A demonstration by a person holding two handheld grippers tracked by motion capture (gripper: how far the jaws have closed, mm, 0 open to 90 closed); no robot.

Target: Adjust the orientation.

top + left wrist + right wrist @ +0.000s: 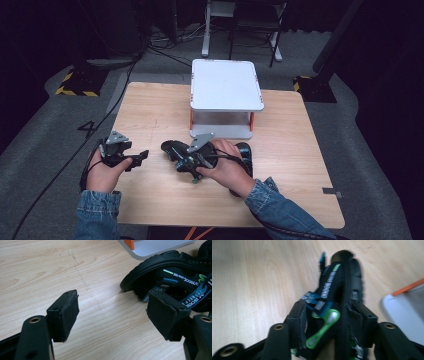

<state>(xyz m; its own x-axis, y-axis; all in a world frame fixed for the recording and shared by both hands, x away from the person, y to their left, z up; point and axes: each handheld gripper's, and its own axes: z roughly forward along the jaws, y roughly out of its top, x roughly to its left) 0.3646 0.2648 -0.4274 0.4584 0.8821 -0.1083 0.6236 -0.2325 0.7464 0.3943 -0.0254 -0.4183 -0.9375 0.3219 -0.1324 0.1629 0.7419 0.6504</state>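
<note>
Black right gripper [325, 322], lower centre of its view: 2 jaws clamped across black strapped sandal with green trim [337, 285] on wooden table [150, 110]; left gripper [112, 312] wide, empty; advise firmer sole grip before lifting.

My table [150, 105]: light wood, rounded corners, faint scratch line across grain. White two-tier stand [226, 85] at far middle of table, orange posts between flat top and lower shelf; its corner also in my side cameras. Grey carpet floor [45, 135] all around. Black cables [120, 85] run across floor at left. Yellow-black striped blocks [75, 85] at far left and far right. White desk legs [206, 30] beyond table, dark background behind.
</note>
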